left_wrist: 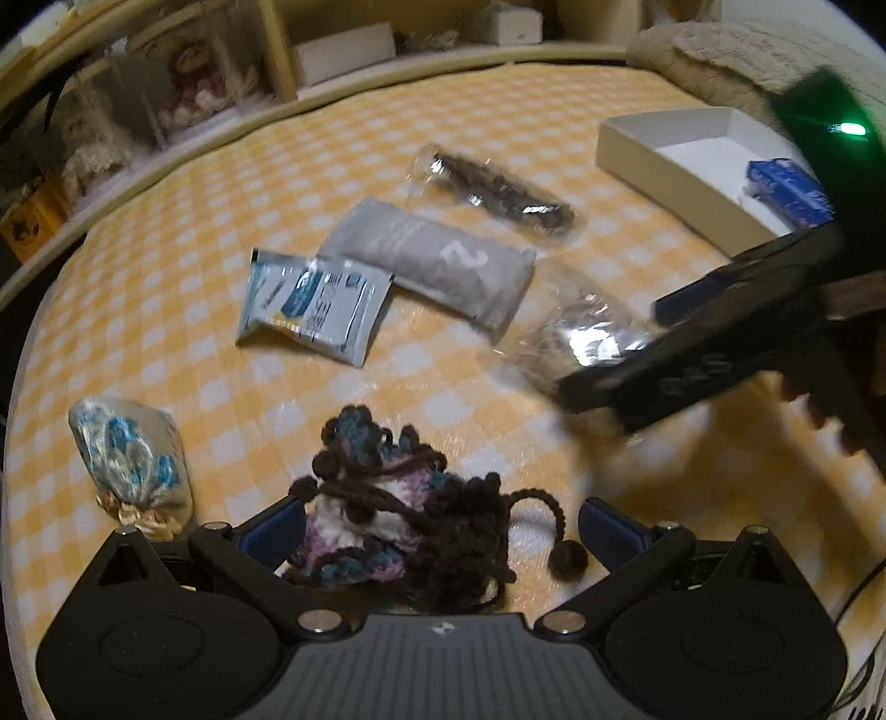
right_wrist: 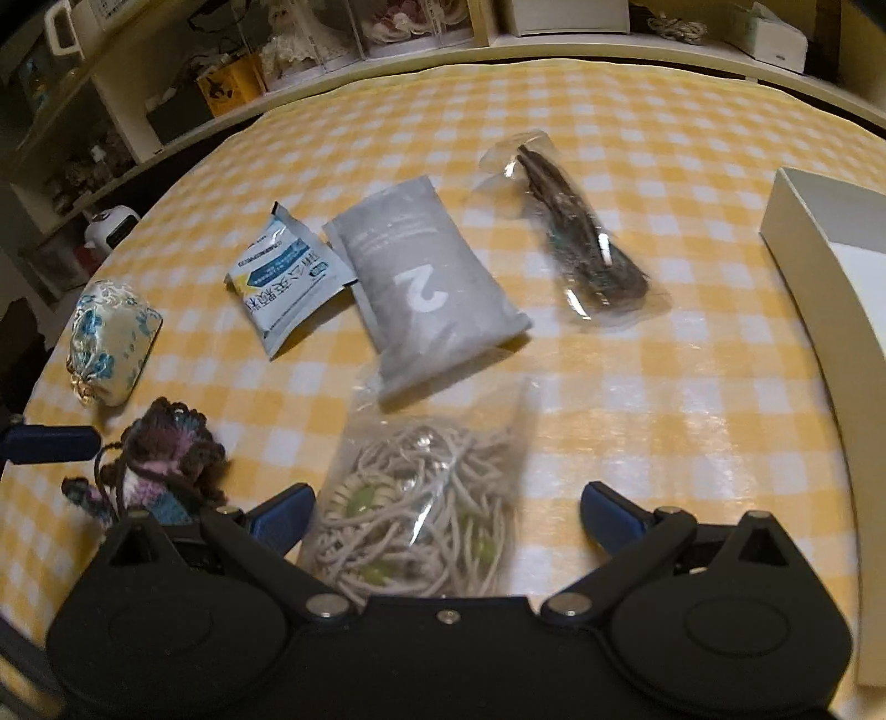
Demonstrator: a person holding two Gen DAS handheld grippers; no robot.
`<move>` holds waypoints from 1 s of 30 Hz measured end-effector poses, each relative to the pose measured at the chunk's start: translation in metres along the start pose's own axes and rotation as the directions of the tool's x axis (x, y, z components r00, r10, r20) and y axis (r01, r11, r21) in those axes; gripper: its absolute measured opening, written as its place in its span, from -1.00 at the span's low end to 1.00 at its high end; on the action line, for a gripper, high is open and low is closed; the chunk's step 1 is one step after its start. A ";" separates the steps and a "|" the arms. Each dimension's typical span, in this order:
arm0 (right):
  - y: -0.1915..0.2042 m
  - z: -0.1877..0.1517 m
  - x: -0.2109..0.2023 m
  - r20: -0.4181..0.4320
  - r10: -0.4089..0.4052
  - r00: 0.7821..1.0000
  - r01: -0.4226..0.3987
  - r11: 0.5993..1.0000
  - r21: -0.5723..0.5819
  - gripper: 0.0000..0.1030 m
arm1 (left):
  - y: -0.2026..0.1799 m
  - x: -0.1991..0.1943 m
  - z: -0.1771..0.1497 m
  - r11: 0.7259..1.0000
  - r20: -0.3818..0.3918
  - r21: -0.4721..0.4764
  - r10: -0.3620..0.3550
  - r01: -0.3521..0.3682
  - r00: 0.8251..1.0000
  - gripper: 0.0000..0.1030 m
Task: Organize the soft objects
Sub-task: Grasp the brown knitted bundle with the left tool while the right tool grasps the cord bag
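Note:
My left gripper is open, its blue fingers on either side of a brown, purple and white crocheted yarn piece on the yellow checked cloth; the piece also shows in the right wrist view. My right gripper is open around a clear bag of beige cord, which also shows in the left wrist view. Further out lie a grey pouch marked 2, a blue-white sachet, a clear bag of dark material and a floral pouch.
A white open box stands at the right and holds a blue pack; its wall shows in the right wrist view. A beige cushion lies behind it. Shelves with boxes and jars run along the far edge.

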State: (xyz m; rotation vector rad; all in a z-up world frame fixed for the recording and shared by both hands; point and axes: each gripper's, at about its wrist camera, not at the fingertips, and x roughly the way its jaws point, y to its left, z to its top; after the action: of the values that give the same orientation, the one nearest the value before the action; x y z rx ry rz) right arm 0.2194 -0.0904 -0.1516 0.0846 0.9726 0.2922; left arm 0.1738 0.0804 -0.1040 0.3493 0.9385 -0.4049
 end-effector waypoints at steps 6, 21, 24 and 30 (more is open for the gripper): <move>-0.018 -0.006 -0.013 -0.028 -0.024 0.999 0.020 0.993 -0.114 1.00 | 0.000 0.011 0.001 0.998 -0.053 -0.054 0.036 -0.039 0.998 1.00; -0.009 -0.002 -0.012 0.001 0.029 1.000 -0.027 0.918 -0.397 0.87 | 0.008 0.013 0.003 0.991 -0.082 -0.128 0.026 -0.036 0.996 0.42; -0.010 -0.004 -0.012 -0.013 0.044 0.999 -0.046 0.928 -0.369 0.55 | 0.007 0.015 0.003 0.992 -0.089 -0.126 0.021 -0.032 0.996 0.41; -0.010 -0.010 -0.019 -0.031 0.060 0.998 -0.067 0.941 -0.332 0.23 | -0.001 0.023 0.001 0.995 -0.110 -0.095 0.030 -0.040 0.993 0.33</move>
State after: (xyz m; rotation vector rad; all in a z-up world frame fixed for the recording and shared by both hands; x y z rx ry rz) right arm 0.2030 -0.1057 -0.1438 -0.1967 0.9299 0.5146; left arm 0.1862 0.0751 -0.1224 0.3007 1.0529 -0.3090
